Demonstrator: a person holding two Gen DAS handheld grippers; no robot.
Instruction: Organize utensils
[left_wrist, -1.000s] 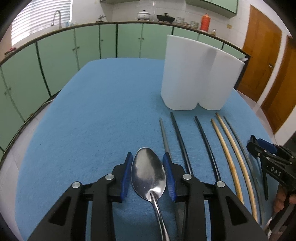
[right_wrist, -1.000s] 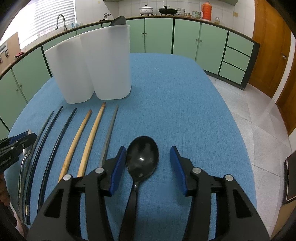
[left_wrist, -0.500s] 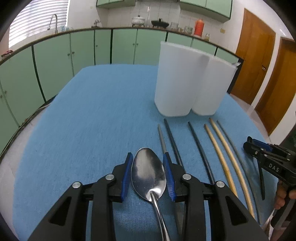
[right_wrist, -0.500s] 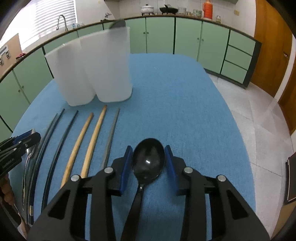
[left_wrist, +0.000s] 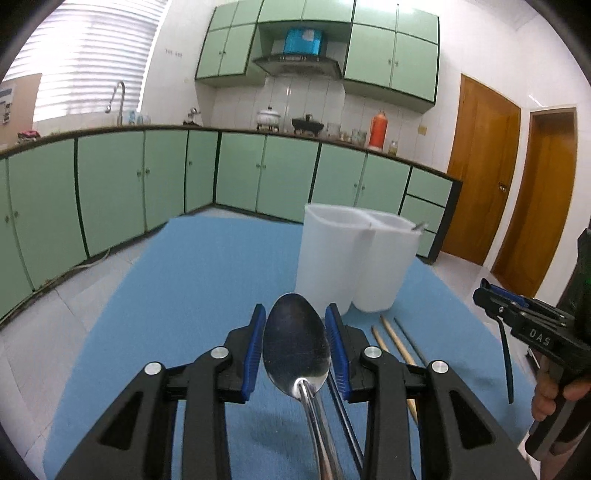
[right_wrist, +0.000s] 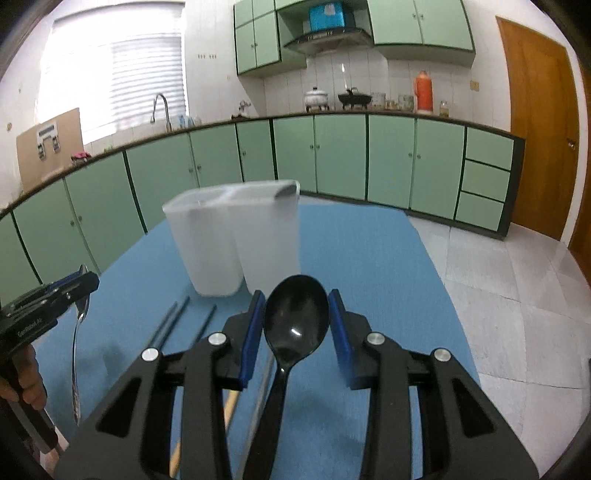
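Observation:
My left gripper (left_wrist: 295, 343) is shut on a metal spoon (left_wrist: 295, 343) and holds it lifted above the blue table (left_wrist: 192, 280). My right gripper (right_wrist: 296, 325) is shut on a black spoon (right_wrist: 296, 321), also lifted. A white two-compartment utensil holder (left_wrist: 354, 258) stands ahead of both grippers; it also shows in the right wrist view (right_wrist: 236, 240), with a utensil tip at its right rim. Wooden chopsticks (left_wrist: 393, 341) and dark chopsticks (right_wrist: 173, 321) lie on the table below. Each gripper shows in the other's view, the right (left_wrist: 517, 321) and the left (right_wrist: 48, 299).
Green kitchen cabinets (left_wrist: 110, 188) run along the far wall behind the table. Wooden doors (left_wrist: 480, 166) stand at the right. Tiled floor (right_wrist: 517, 295) lies to the right of the table edge.
Both grippers have risen and tilted up, lifting their spoons off the table. The right gripper closed on the black spoon during this second. The holder now appears lower and farther ahead.

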